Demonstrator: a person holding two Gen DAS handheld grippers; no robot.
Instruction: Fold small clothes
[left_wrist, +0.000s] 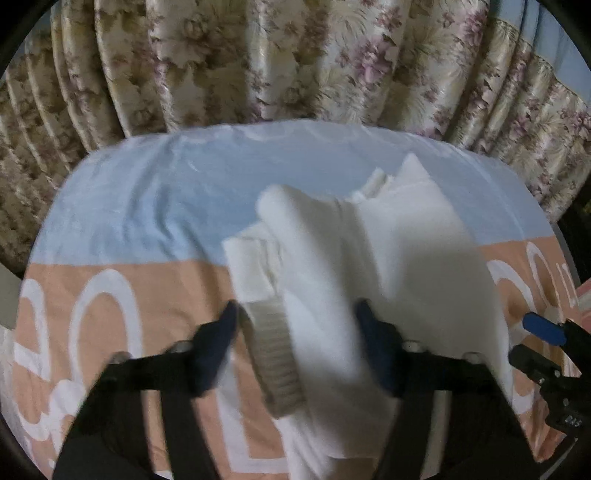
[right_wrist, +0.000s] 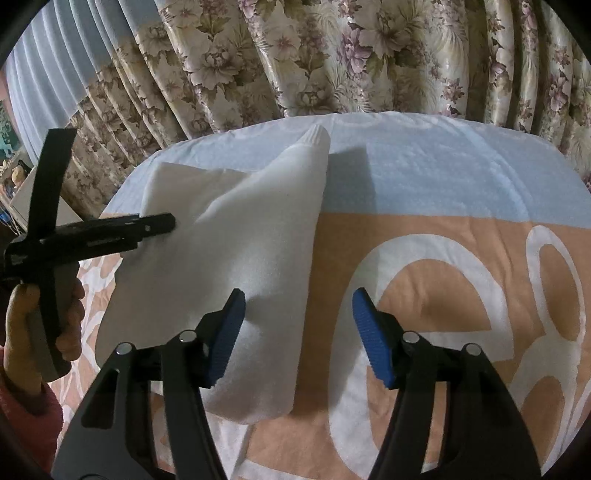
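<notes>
Lying between the left fingers (left_wrist: 229, 332): white garment (left_wrist: 369, 258), ribbed cuff (left_wrist: 273, 365).

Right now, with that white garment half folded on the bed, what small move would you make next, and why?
Probably close the left hand-held gripper on the ribbed cuff lying between its open fingers, then carry it across. The white garment looks only partly folded, and the right hand-held gripper hangs open beside it, holding nothing.

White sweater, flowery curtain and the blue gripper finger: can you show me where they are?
white sweater (right_wrist: 229, 258): right wrist view, middle of the cloth.
flowery curtain (right_wrist: 332, 55): right wrist view, a fold.
right gripper (right_wrist: 299, 338) finger (right_wrist: 371, 336): right wrist view, blue pad.
</notes>
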